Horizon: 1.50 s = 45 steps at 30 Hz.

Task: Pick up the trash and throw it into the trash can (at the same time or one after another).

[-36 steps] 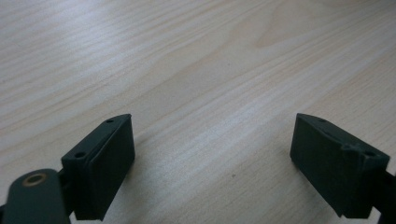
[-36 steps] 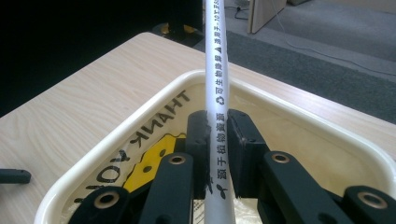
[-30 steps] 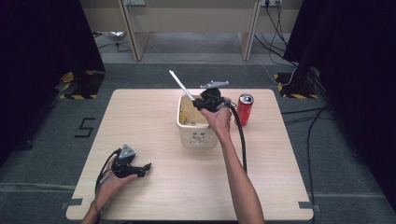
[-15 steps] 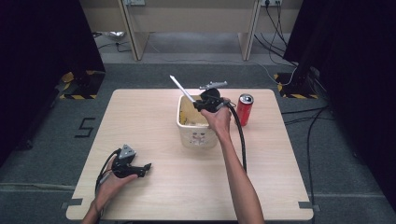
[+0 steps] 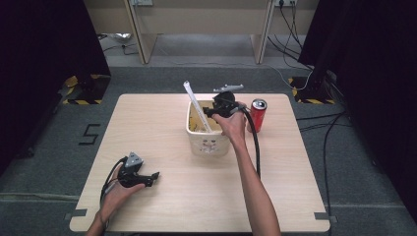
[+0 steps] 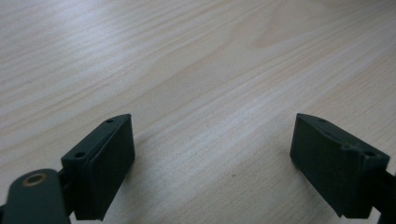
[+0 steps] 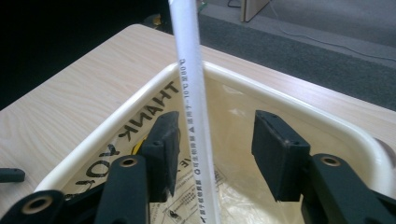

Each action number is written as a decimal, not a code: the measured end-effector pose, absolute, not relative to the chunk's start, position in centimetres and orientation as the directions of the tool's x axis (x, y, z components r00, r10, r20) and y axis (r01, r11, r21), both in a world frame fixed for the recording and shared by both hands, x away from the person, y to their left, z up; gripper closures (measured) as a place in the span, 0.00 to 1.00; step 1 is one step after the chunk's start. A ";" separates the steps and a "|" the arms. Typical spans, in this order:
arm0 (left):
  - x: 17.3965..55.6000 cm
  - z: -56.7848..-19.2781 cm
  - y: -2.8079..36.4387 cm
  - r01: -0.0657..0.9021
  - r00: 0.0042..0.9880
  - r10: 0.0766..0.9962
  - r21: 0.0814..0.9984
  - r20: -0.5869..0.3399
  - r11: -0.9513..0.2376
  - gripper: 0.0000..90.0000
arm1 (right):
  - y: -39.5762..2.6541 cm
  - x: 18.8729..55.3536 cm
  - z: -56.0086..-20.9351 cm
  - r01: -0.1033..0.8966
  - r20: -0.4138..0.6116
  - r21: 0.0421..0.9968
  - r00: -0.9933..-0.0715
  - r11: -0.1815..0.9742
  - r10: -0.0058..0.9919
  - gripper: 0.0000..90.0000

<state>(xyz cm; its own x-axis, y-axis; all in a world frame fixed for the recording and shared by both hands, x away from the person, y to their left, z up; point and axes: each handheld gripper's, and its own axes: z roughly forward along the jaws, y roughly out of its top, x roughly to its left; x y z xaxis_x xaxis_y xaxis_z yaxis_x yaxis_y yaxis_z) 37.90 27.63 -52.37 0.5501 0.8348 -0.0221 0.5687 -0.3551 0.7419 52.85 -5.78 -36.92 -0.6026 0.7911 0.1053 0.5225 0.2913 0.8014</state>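
A cream plastic bin (image 5: 197,141) stands at the table's middle back. A long white tube (image 5: 196,105) with printed lettering leans in it, its top sticking out to the upper left. My right gripper (image 5: 210,112) hovers over the bin's right side. Its jaws have just been opening, and in the right gripper view the tube (image 7: 194,107) runs between them, close to the left pad (image 7: 163,149) with a wide gap to the other pad. My left gripper (image 5: 153,177) rests on the table near the front left, open (image 6: 212,144) over bare wood.
A red drink can (image 5: 257,114) stands upright just right of the bin, close to my right wrist. The bin (image 7: 116,126) is lined with a printed clear bag. Dark curtains and cables surround the table.
The right gripper's jaws have opened off the white tube, whose top has shifted slightly right and down. Left hand has not moved.
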 end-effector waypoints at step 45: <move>37.9 -52.4 27.6 0.567 0.550 0.835 0.743 -0.020 -0.356 0.14 | -18.5 50.4 -36.3 0.528 0.061 0.838 -0.346 0.141 0.936 0.27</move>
